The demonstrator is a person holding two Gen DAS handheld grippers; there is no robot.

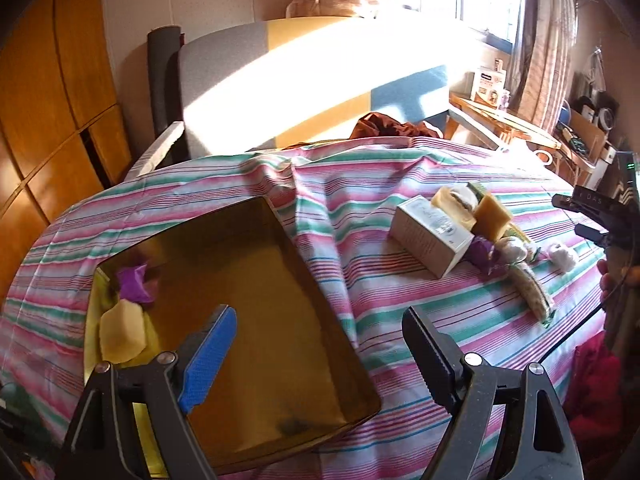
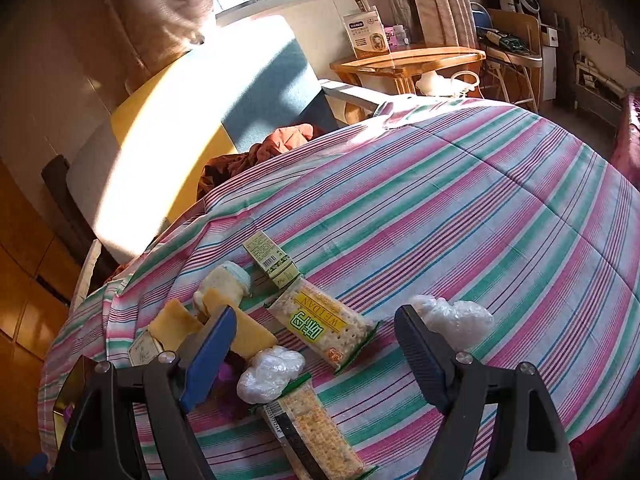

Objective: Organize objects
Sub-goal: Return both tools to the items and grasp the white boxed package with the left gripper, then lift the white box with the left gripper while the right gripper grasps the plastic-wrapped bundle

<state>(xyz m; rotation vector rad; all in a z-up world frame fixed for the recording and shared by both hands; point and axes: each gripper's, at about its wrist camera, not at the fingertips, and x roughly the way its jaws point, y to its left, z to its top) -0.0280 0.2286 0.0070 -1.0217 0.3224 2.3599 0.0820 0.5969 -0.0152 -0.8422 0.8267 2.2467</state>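
A striped bedsheet in pink, green and white covers the whole work surface, rumpled near its far edge. On it, toward the left of the left wrist view, sits a shallow gold-coloured tray; a yellow sponge block and a crumpled purple wrapper lie in its left corner, touching each other.

The left gripper tilts downward over the tray's right edge, jaws spread wide and nothing between them; one finger hangs above the tray floor, the other above the sheet.

The right gripper also angles down, over the pile of loose items, its jaws parted and empty. In the left wrist view its black tip shows at the right edge with part of a hand beside it.

The pile lies well apart from the tray. It holds a white carton, two cracker packets, one labelled packet lying between the right gripper's fingers in the picture and a second packet nearer the camera, a small green-and-yellow box, yellow sponge pieces, a small lidded jar, and two balls of clear plastic wrap, one touching the second packet and one just beside the right finger.
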